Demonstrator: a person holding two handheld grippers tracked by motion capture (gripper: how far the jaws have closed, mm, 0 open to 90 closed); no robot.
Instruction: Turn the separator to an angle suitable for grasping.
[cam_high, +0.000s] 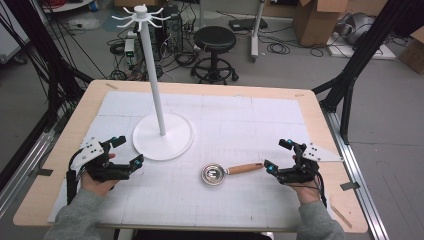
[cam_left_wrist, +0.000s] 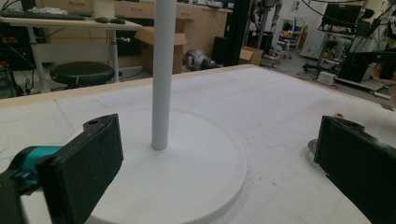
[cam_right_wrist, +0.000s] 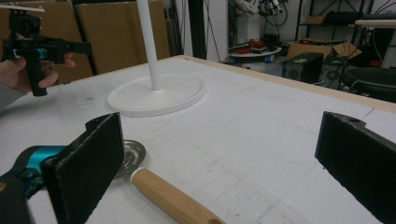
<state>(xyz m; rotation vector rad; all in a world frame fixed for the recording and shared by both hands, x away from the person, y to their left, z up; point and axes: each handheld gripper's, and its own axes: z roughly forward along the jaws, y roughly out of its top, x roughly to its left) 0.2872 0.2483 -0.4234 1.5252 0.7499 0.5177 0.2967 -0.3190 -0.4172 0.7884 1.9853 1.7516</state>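
A small round metal strainer (cam_high: 215, 174) with a smooth wooden handle (cam_high: 245, 168) lies flat on the white gridded mat (cam_high: 240, 130). The white stand (cam_high: 162, 132), a thin pole on a round flat base, rises to its upper left. My right gripper (cam_high: 279, 156) is released, jaws wide, just beside the handle's end. My left gripper (cam_high: 127, 150) is also released, near the stand's base.

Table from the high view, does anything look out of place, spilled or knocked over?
Nothing stands out. The white stand is upright on its round base, and the small metal pan lies flat on the table with its wooden handle toward the open right gripper.
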